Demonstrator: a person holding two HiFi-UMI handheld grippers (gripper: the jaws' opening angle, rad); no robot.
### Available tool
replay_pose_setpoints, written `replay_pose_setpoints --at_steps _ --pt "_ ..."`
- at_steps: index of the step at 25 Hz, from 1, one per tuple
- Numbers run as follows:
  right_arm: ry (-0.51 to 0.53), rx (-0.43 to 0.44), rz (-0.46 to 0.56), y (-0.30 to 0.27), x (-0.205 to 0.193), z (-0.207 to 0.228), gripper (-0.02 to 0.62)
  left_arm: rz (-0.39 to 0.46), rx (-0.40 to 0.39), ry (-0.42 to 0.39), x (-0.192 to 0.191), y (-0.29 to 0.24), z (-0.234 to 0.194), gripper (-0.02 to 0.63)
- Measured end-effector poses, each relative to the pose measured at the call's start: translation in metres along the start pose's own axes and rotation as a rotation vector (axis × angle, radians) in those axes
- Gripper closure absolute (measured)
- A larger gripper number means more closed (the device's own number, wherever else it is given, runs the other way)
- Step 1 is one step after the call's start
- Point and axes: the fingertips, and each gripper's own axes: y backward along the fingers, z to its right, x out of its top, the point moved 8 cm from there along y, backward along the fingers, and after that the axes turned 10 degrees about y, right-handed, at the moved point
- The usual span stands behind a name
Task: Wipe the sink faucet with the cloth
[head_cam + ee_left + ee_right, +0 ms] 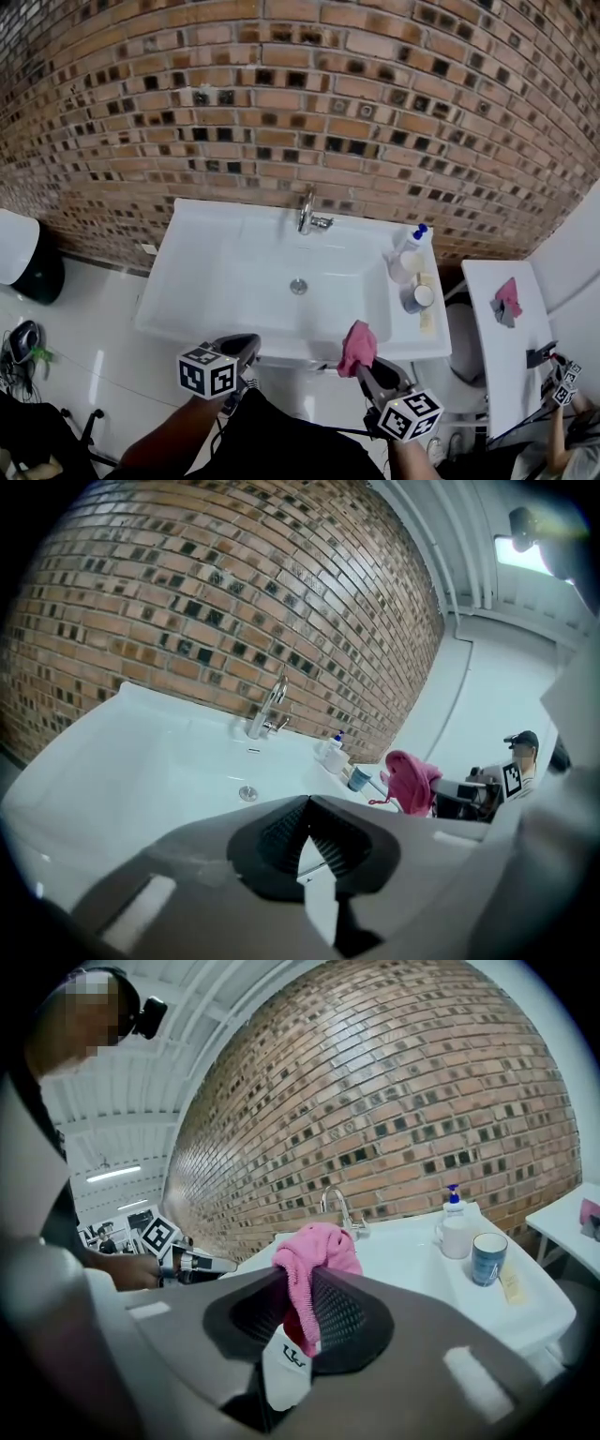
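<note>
Gripping the pink cloth [317, 1251] tight in its jaws, your right gripper [298, 1279] hangs at the sink's [202, 281] front edge, well short of the faucet [307, 214]. Your left gripper [307, 802] has its jaws together on nothing. Reach across and press the bunched cloth around the spout.

- The head view looks down from high up and faces the brick wall [309, 103]. The whole sink [202, 281] sits in the middle, a bit far off. The left gripper [242, 346] and right gripper [366, 368] show at the bottom edge.
- The left gripper view sits low at the sink's front left. It looks across the bowl to the faucet [267, 710].
- The right gripper view sits low at the front right. The cloth [314, 1260] is very close to the lens.
- All three views share the sink, faucet and wall. Each gripper view also shows the other gripper.
</note>
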Motion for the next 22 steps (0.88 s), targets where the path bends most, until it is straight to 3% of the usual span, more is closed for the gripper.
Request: replay_pose_setpoints --at_steps 22 --pt "0.060 0.015 -0.002 0.010 -0.002 -0.006 0.518 0.015 0.024 -0.019 -0.002 0.008 0.006 0.600"
